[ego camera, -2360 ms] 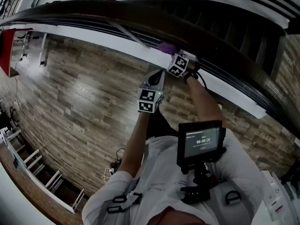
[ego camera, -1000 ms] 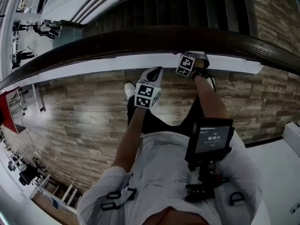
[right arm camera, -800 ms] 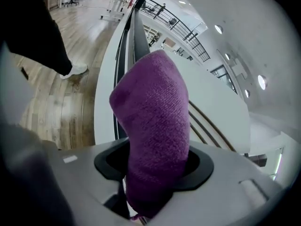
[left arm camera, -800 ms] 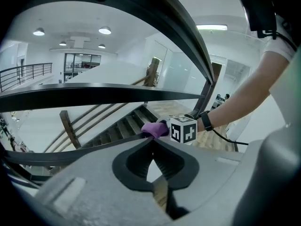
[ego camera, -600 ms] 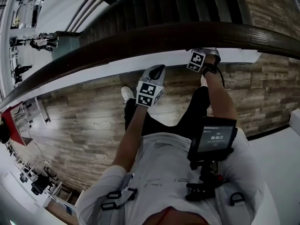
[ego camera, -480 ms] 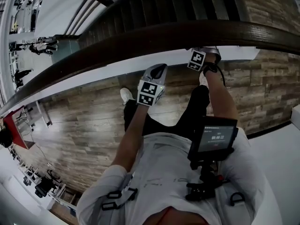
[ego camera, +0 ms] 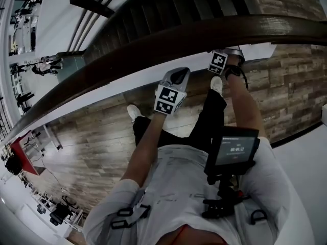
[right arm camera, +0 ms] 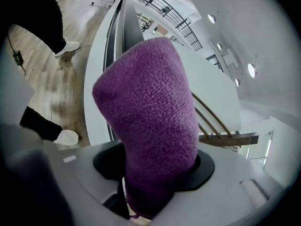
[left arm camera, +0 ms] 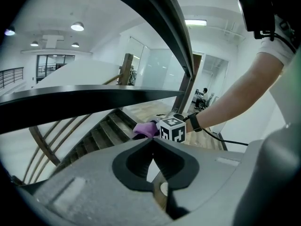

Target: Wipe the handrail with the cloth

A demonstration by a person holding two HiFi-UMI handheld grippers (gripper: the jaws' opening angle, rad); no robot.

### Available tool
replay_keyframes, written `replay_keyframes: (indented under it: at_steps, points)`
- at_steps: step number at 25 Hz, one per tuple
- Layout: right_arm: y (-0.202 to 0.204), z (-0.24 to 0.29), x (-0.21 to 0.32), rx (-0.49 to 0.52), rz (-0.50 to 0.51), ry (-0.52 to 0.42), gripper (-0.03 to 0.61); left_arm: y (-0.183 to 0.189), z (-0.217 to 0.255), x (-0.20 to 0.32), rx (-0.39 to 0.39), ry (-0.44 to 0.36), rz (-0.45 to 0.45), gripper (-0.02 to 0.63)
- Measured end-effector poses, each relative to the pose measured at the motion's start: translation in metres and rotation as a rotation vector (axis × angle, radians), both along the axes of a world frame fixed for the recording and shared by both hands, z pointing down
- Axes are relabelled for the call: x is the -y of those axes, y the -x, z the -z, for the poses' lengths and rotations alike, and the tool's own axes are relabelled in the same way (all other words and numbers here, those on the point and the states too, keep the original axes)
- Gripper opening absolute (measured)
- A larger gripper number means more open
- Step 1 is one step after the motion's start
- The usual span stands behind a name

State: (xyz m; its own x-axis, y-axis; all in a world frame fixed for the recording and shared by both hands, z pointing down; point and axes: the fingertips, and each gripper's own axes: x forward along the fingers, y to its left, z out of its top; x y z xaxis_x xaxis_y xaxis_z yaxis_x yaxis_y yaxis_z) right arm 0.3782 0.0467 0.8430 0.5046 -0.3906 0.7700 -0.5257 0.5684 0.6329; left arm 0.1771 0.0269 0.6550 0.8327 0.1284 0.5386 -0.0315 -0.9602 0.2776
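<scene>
Two grippers, one cloth, one handrail. One dark wooden handrail crosses the head view from 8 to 2 o'clock. Left gripper: jaws pressed together, nothing between them, just short of the rail. Right gripper sits at 2 o'clock from the left one, up at the rail. Its jaws pinch one bunched purple cloth and have just been opening a little wider round it. Cloth bulges out toward the rail; contact not confirmed. Two white shoes on the plank floor.
</scene>
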Motion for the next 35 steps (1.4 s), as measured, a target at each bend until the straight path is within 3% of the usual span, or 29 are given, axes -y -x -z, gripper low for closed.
replay_keyframes:
  at_steps: [10,15,17,25,28,32,33,35]
  points:
    - [-0.088,0.007,-0.05,-0.078,-0.05,-0.019,0.23,-0.074,-0.011,-0.046,-0.034,0.021,-0.073,0.0]
    - [-0.179,-0.005,-0.1,-0.091,-0.093,-0.017,0.233,-0.153,-0.027,-0.085,-0.051,0.022,-0.106,0.0]
    - [-0.202,-0.009,-0.118,-0.105,-0.111,-0.01,0.233,-0.165,-0.032,-0.094,-0.056,0.024,-0.113,0.0]
    - [-0.255,0.048,-0.156,-0.13,-0.202,-0.004,0.232,-0.169,-0.032,-0.111,-0.068,0.016,-0.143,0.0]
    - [-0.277,0.052,-0.179,-0.125,-0.237,0.014,0.225,-0.168,-0.03,-0.114,-0.064,0.014,-0.139,0.0]
    - [-0.276,0.041,-0.197,-0.104,-0.315,0.014,0.239,-0.154,-0.028,-0.112,-0.02,0.062,-0.097,0.0]
    - [-0.27,0.036,-0.204,-0.094,-0.343,-0.001,0.217,-0.145,-0.019,-0.109,-0.017,0.077,-0.088,0.0]
    - [-0.237,0.057,-0.201,-0.042,-0.387,-0.08,0.057,-0.115,0.006,-0.097,-0.022,0.086,-0.093,0.0]
